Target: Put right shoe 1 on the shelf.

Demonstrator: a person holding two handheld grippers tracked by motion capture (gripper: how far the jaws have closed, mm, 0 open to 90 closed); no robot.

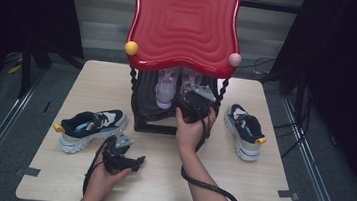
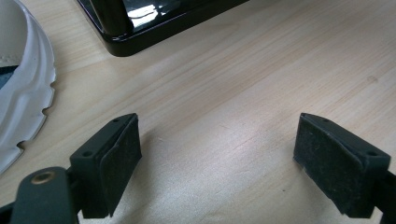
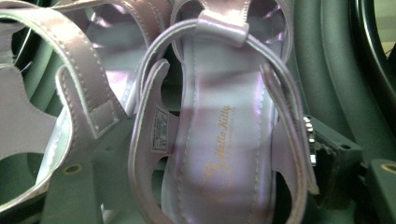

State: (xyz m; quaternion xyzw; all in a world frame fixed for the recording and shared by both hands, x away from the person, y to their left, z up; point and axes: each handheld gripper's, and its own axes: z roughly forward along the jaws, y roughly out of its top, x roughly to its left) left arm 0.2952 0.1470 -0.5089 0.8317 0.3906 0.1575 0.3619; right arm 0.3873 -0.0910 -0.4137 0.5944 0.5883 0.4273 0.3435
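Note:
Two lilac sandals stand on a black shelf [image 1: 148, 108] under a red wavy top [image 1: 185, 21]. My right gripper [image 1: 194, 99] reaches into that shelf. In the right gripper view its jaws stand on either side of one sandal [image 3: 219, 140], heel towards me, with a gap at the left pad, so the right gripper [image 3: 201, 168] is open. The other sandal [image 3: 79, 93] lies just to its left. My left gripper [image 1: 137, 161] rests low over the table, open, and the left gripper [image 2: 217, 158] has bare wood between its pads [image 2: 112, 168].
A blue and white sneaker [image 1: 93, 127] lies on the table left of the shelf, its white sole [image 2: 23, 93] close to my left jaw. A matching sneaker [image 1: 244, 130] lies at the right. The shelf's black base [image 2: 140, 28] is ahead of the left gripper.

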